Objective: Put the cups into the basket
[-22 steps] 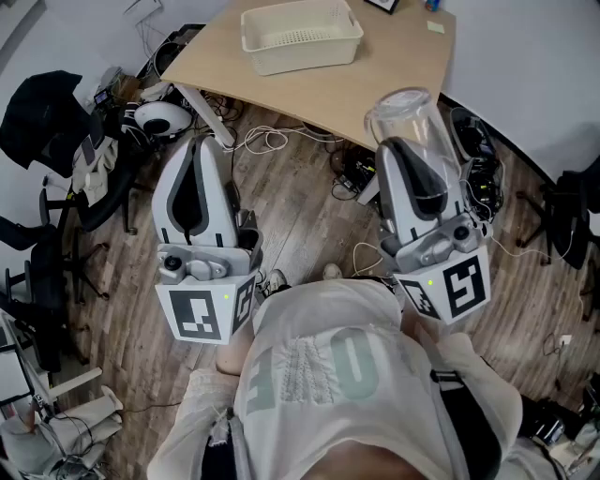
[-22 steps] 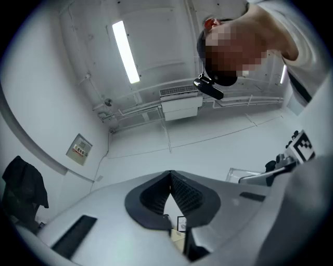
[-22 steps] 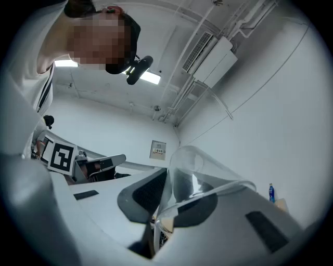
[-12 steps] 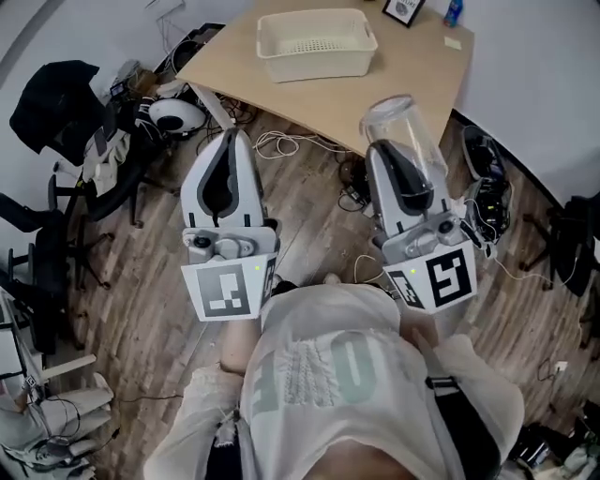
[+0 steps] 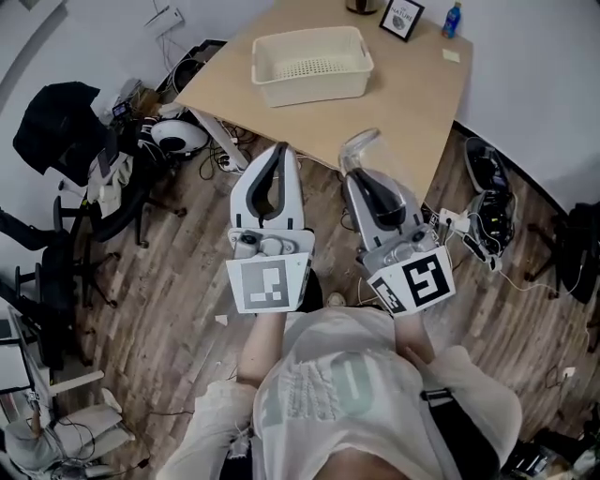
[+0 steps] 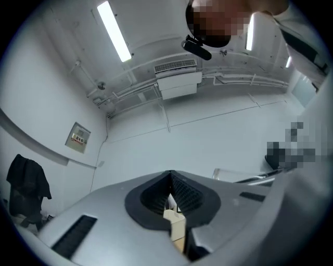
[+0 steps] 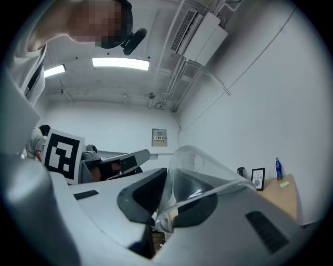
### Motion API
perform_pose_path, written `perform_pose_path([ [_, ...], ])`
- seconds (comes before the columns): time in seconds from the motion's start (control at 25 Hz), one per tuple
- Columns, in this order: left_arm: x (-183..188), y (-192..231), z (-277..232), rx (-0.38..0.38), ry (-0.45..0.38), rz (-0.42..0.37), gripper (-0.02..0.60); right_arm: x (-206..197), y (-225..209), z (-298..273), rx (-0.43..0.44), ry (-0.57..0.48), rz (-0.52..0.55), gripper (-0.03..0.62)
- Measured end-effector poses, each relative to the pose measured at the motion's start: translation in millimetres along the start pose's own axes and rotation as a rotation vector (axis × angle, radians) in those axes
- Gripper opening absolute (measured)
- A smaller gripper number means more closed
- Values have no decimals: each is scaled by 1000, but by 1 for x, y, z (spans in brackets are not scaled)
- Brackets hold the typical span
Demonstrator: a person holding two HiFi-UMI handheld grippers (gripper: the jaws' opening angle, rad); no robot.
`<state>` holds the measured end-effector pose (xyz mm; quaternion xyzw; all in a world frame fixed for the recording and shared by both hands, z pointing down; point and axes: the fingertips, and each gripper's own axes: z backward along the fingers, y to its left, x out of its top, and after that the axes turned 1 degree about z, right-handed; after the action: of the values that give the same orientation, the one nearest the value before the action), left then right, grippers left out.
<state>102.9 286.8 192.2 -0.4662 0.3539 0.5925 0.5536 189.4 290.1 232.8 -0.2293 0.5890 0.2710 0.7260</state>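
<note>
A cream plastic basket stands empty on the wooden table, near its left end. My right gripper is shut on a clear plastic cup, held in the air at the table's near edge, short of the basket. In the right gripper view the clear cup sits clamped between the grey jaws, mouth up and tilted. My left gripper hovers beside it over the floor; in the left gripper view the left gripper has its pads together with nothing between them.
At the table's far end stand a framed picture, a blue bottle and a yellow note. Black office chairs and a white round device crowd the floor at left. Cables and shoes lie at right.
Both grippers have moved forward toward the table and closer together. The cup stays clamped in the right gripper. The basket now lies nearer to the grippers.
</note>
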Motion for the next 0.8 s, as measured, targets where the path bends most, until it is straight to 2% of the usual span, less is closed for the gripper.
perform_pose_path([
  [0.08, -13, 3, -9, 1, 18, -4, 5, -7, -9, -7, -4, 16, 7, 25],
  [0.24, -35, 21, -38, 3, 45, -59, 6, -10, -38, -25, -41, 21, 16, 25],
  [0.44, -52, 62, -90, 22, 23, -35, 6, -14, -75, -70, -88, 30, 45, 25],
  [0.8, -72, 133, -189, -23, -2, -35, 5, -17, -129, -177, -125, 48, 68, 25],
])
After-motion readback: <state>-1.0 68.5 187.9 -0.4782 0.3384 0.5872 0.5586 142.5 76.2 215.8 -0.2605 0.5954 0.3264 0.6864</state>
